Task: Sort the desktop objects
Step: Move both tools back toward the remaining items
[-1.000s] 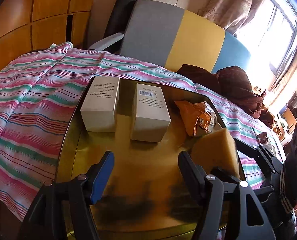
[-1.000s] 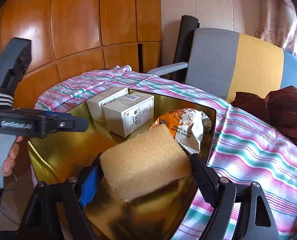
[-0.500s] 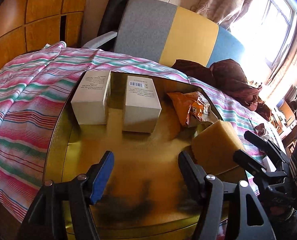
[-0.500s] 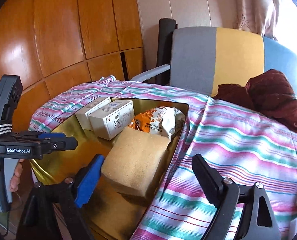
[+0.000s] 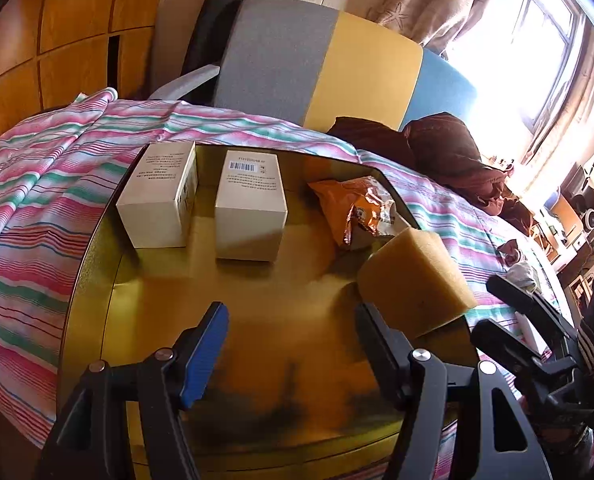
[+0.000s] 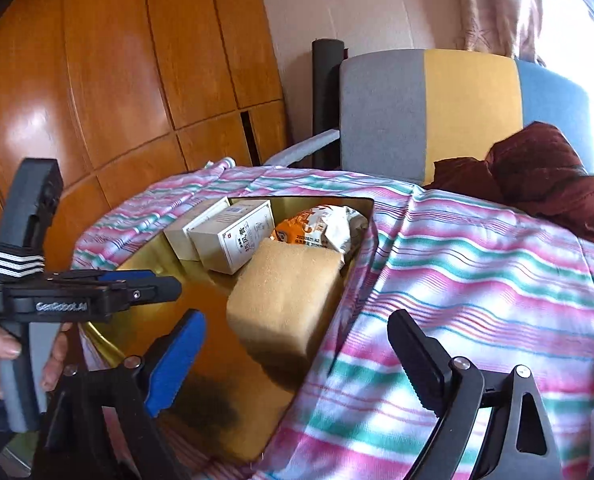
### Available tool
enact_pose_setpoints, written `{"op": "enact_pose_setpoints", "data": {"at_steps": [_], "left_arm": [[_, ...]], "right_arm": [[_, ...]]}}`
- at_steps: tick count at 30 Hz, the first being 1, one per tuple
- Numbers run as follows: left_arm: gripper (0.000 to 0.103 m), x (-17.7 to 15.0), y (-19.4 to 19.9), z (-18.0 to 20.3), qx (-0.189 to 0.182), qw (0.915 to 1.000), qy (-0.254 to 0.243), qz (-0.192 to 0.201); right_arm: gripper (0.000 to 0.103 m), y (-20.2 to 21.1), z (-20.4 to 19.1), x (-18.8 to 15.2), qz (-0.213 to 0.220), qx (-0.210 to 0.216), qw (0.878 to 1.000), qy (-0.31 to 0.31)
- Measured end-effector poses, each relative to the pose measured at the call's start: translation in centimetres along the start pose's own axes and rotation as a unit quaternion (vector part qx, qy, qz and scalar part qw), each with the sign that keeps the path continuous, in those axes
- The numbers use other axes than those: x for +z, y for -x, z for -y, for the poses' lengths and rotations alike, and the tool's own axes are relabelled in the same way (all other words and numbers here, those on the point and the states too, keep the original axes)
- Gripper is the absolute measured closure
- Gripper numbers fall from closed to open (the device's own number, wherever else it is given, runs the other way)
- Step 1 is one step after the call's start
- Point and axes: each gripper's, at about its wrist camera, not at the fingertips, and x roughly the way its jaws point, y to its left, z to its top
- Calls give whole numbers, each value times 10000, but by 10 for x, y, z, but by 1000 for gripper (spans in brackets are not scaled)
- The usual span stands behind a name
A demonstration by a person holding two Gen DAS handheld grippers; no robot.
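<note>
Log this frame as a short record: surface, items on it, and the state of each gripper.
surface: gold tray on a striped cloth
boxes: two white boxes side by side at the far end
snack: orange snack packet by the right rim
sponge: yellow sponge at the tray's right edge, free of both grippers
left gripper: open, empty, over the tray
right gripper: open, empty, near the sponge
background: grey, yellow and blue chair

Two white boxes, one (image 5: 157,196) and the other (image 5: 251,206), are sitting side by side on the gold tray (image 5: 281,340). One orange snack packet (image 5: 355,210) is lying beside them, and one yellow sponge (image 5: 415,282) is resting at the tray's edge.
</note>
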Motion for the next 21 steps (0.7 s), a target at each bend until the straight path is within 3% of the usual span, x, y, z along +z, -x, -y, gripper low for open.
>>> {"op": "enact_pose_setpoints", "data": {"at_steps": [4, 8, 11, 16, 21], "left_arm": [[35, -3, 9, 15, -188, 9996, -195, 108], [34, -8, 17, 44, -564, 9965, -581, 208], [25, -13, 21, 73, -957, 9913, -887, 197], [22, -26, 10, 133, -1636, 9767, -1368, -218], [22, -42, -13, 199, -2033, 9608, -1723, -761]], "right_arm": [[0, 29, 16, -21, 114, -248, 9993, -261], [0, 58, 39, -43, -85, -634, 9966, -513], [0, 89, 56, -59, -65, -1120, 9919, -591], [0, 152, 89, -81, 104, -1748, 9800, -949], [0, 190, 126, -91, 142, -2205, 9663, -1317]]}}
